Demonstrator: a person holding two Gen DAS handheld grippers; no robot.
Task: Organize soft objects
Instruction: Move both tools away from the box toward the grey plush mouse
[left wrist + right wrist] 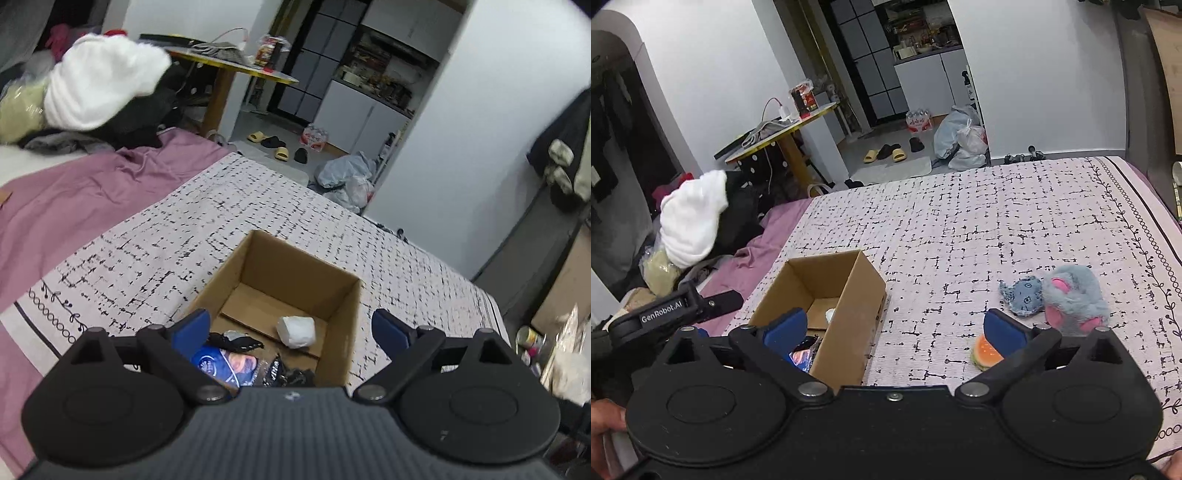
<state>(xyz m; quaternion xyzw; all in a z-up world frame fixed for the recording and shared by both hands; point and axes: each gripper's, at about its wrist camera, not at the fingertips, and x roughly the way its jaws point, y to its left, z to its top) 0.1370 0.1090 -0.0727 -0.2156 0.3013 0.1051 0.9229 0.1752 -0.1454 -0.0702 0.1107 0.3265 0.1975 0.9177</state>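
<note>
An open cardboard box (pixel 343 299) stands on the patterned bedspread; it also shows in the right wrist view (pixel 849 295). Inside lie a white soft lump (pixel 296 331), a blue packet (pixel 225 363) and black items (pixel 236 341). My left gripper (pixel 291 326) is open and empty, hovering over the box. My right gripper (pixel 895 326) is open and empty, just right of the box. On the bed to its right lie a grey-and-pink plush (pixel 1075 299), a blue plush (pixel 1023 295) and an orange watermelon-slice toy (pixel 984 352) beside the right fingertip.
A pile of clothes with a white fluffy item (pixel 694 221) sits at the bed's left, on a purple sheet (pixel 74 195). A yellow-edged table (pixel 783 133), slippers (pixel 886 152) and bags (pixel 964 138) are on the floor beyond the bed.
</note>
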